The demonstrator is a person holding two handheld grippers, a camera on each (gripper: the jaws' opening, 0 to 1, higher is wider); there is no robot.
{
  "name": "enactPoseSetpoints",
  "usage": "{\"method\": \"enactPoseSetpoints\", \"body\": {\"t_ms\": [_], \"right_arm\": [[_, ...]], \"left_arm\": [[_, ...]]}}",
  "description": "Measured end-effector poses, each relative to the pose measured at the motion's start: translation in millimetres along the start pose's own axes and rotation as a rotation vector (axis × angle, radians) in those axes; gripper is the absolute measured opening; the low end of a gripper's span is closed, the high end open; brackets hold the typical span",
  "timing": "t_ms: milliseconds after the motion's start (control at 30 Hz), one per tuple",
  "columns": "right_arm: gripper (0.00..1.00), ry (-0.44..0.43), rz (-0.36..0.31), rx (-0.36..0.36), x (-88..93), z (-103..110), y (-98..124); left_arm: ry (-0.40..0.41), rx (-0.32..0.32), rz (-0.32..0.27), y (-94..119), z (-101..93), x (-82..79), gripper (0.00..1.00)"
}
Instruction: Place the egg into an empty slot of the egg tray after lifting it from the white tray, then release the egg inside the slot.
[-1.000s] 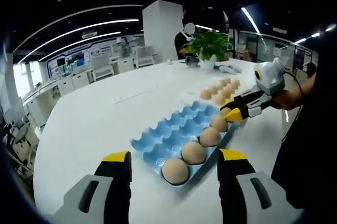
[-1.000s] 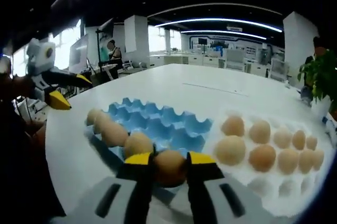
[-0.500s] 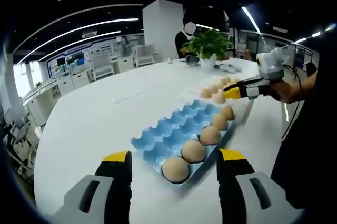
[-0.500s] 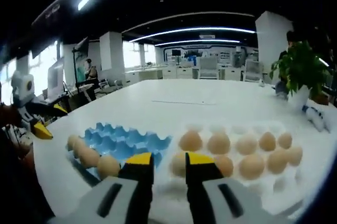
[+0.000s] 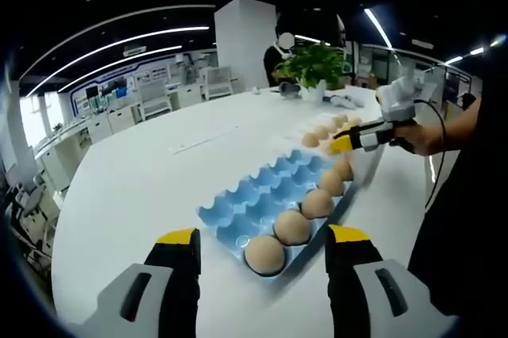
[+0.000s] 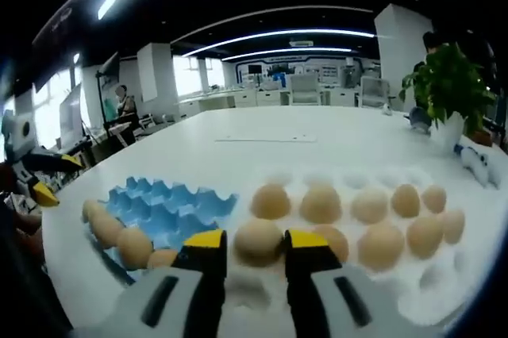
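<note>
Right gripper view, white table [image 6: 317,128] in lit office, right tool [image 6: 255,243] apart astride egg [image 6: 258,240], left tool [image 5: 262,244] open

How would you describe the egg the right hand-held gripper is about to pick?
Find the white tray beside the blue egg tray. In its near row, the egg nearest the blue tray sits between the right hand-held gripper's yellow-tipped jaws.

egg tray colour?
Light blue egg tray, clearest in the left gripper view; five brown eggs sit along one edge.
</note>
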State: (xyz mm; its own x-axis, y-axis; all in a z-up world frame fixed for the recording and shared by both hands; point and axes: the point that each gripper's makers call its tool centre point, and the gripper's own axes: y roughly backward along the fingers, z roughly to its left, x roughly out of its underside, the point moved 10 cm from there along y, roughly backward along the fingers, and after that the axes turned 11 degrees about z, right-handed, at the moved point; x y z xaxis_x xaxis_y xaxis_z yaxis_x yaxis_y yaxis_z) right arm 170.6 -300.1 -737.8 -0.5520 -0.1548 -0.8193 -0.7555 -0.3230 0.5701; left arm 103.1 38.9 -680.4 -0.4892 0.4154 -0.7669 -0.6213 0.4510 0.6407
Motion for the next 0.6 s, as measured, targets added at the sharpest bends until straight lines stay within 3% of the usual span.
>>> {"method": "enactPoseSetpoints", "body": {"t_ms": [167,267,367,533,600], "right_arm": [[0.26,0.112,0.031,0.02,-0.1,-2,1],[0.26,0.124,0.071,0.023,-4.0,-1,0],[0.26,0.105,0.212,-0.007,-15.5,-4,0],[0.26,0.186,0.457,-0.056,-38.6,-6,-9],[0.27,0.233,0.508,-0.08,-42.4,-6,-12]], "left_arm": [[0.005,0.003,0.009,-1,-0.1,0.7,0.61],[0.007,0.009,0.007,-3,-1.0,-0.4,0.61],[0.003,0.013,0.005,-5,-1.5,-2.1,0.61],[-0.005,0.021,-0.001,-8,-2.4,-4.7,0.6],[-0.005,0.022,-0.005,-8,-2.6,-5.3,0.6]]}}
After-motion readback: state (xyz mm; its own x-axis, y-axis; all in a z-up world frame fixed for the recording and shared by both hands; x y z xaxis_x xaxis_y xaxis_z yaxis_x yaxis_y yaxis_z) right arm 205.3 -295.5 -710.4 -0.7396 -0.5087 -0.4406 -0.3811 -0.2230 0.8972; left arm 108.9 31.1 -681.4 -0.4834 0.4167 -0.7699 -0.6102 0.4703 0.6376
